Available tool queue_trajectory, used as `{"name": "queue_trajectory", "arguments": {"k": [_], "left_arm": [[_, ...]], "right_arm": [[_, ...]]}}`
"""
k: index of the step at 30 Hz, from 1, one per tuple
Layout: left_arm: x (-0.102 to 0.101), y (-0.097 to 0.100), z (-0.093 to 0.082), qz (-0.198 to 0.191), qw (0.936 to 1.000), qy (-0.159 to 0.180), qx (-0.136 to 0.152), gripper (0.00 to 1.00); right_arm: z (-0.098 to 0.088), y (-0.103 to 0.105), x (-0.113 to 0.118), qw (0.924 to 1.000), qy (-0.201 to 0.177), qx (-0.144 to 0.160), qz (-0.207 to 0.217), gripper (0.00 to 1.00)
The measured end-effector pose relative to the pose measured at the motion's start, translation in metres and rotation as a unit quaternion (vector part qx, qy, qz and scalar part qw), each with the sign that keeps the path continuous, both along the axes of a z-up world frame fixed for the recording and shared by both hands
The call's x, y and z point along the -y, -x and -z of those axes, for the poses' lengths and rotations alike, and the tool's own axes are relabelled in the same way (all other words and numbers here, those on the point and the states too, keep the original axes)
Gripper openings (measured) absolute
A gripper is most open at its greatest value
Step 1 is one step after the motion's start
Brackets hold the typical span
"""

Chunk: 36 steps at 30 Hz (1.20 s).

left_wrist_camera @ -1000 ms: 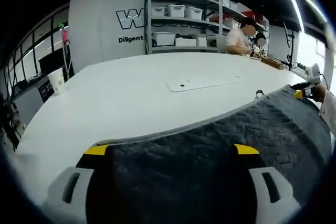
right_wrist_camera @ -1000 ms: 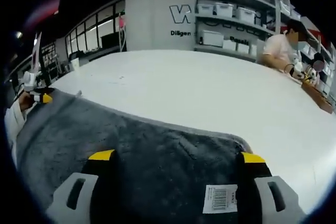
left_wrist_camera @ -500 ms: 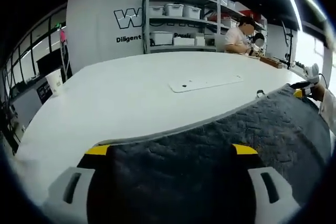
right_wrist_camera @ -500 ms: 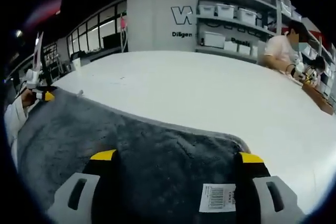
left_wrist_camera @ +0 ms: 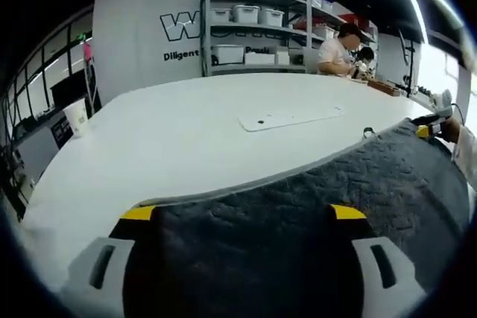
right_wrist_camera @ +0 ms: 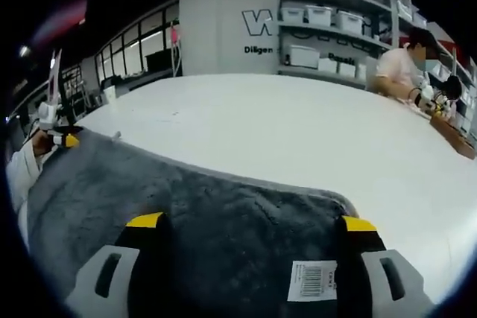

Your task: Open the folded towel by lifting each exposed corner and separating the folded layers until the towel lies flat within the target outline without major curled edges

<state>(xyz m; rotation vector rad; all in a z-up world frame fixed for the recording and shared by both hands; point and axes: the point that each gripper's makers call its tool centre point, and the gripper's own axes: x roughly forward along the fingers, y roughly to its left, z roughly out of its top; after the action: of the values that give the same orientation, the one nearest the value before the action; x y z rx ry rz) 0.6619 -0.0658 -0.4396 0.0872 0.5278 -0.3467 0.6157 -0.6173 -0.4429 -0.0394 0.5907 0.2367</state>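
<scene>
The dark grey towel (left_wrist_camera: 313,206) lies spread on the white table (left_wrist_camera: 186,139), its pale hem running from my left jaw tip toward the far right. My left gripper (left_wrist_camera: 243,212) stands open low over the towel's near corner, with cloth between the yellow-tipped jaws. At the towel's far corner is my right gripper (left_wrist_camera: 425,130). In the right gripper view the towel (right_wrist_camera: 201,214) has a white barcode label (right_wrist_camera: 311,281) between the jaws of my open right gripper (right_wrist_camera: 253,221). My left gripper (right_wrist_camera: 63,140) sits at the far left corner, beside a sleeve (right_wrist_camera: 21,173).
A thin white plate (left_wrist_camera: 291,117) lies flat on the table beyond the towel. A paper cup (left_wrist_camera: 78,115) stands at the left edge. People (right_wrist_camera: 402,65) work at the far end. Shelves with bins (left_wrist_camera: 253,35) line the back wall.
</scene>
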Motion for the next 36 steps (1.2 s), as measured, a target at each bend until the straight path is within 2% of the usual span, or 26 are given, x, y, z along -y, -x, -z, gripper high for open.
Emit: {"name": "queue_trajectory", "arguments": {"k": [3,6,10,15,18,24,27,31,33,36], "left_arm": [[0.010,0.006,-0.004,0.012,0.9997,0.022,-0.007,0.99],[0.014,0.012,-0.009,0.020,0.9996,0.019,-0.008,0.99],[0.021,0.021,-0.023,0.030,0.9989,0.035,0.004,0.99],[0.025,0.043,-0.035,0.044,0.9986,0.029,0.009,0.99],[0.027,0.061,-0.039,0.055,0.9980,0.030,0.007,0.99],[0.029,0.091,-0.038,0.062,0.9978,0.023,0.004,0.99],[0.029,0.106,-0.032,0.060,0.9980,0.018,-0.009,0.99],[0.023,0.129,-0.030,0.047,0.9989,0.001,0.002,0.99],[0.019,0.133,-0.030,0.039,0.9992,-0.004,0.006,0.99],[0.016,0.149,-0.024,0.027,0.9996,0.011,0.001,0.99]], "right_arm": [[-0.004,0.004,-0.002,1.0000,-0.009,-0.001,0.002,0.95],[-0.008,0.008,-0.004,1.0000,-0.007,0.003,0.004,0.96],[-0.016,0.018,-0.012,0.9999,-0.002,0.010,-0.002,0.98],[-0.026,0.032,-0.022,0.9998,0.003,0.016,-0.009,0.99],[-0.030,0.046,-0.030,0.9998,0.009,0.014,-0.015,0.99],[-0.035,0.075,-0.046,0.9991,0.018,0.015,-0.036,0.99],[-0.036,0.092,-0.052,0.9987,0.023,0.011,-0.044,0.99],[-0.041,0.107,-0.052,0.9987,0.024,0.018,-0.041,0.99],[-0.042,0.112,-0.052,0.9987,0.023,0.022,-0.039,0.99],[-0.037,0.127,-0.056,0.9990,0.018,0.018,-0.036,0.99]]}}
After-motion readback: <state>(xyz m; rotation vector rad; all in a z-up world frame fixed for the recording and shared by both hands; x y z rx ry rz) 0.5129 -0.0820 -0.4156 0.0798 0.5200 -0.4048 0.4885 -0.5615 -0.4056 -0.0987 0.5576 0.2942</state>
